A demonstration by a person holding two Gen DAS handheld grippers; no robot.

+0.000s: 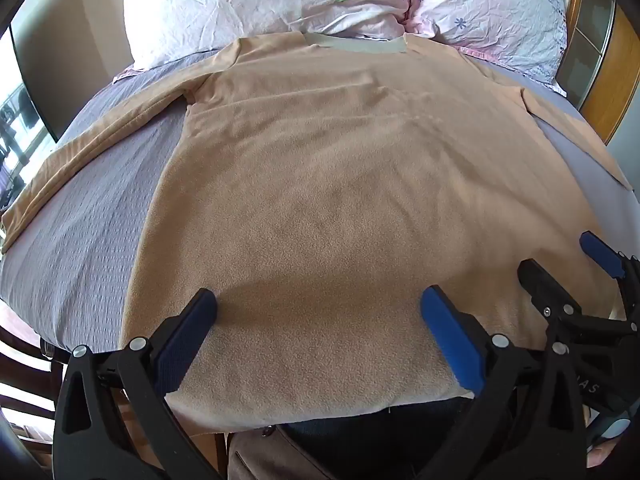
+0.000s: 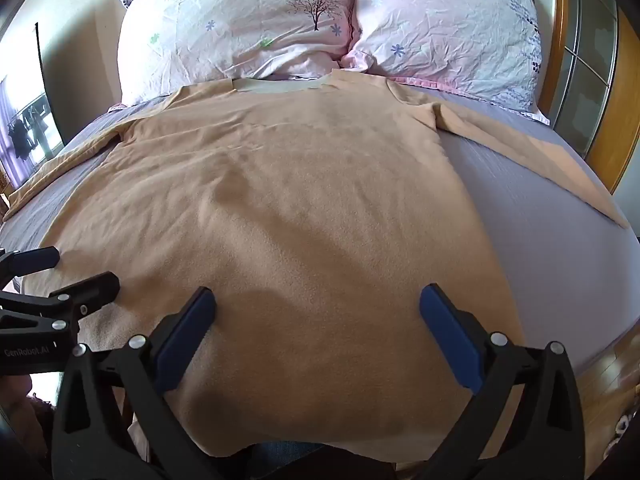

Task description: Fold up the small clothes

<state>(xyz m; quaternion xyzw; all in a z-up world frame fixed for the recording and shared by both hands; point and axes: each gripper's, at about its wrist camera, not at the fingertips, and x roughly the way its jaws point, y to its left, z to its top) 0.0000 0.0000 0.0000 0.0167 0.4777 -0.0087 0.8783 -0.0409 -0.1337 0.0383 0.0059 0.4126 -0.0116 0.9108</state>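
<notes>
Left wrist: low over shirt [image 1: 320,184] hem, facing pillows [image 1: 264,4].
Right wrist: same, offset right.
Shared: shirt, pillows.

A shirt [image 1: 332,184] lies flat on the bed [image 1: 92,232], collar [image 1: 356,45] at the far end, touching two pillows: one [image 1: 256,4] left, the other [image 1: 496,16] right, side by side against the headboard [image 2: 600,92]. One sleeve [image 1: 96,140] runs out to the left, the other sleeve [image 2: 532,160] to the right, both on the sheet. The hem hangs over the near edge. The left gripper [image 1: 318,308] and right gripper [image 2: 318,308] sit above the hem, side by side, left of centre and right of centre.
</notes>
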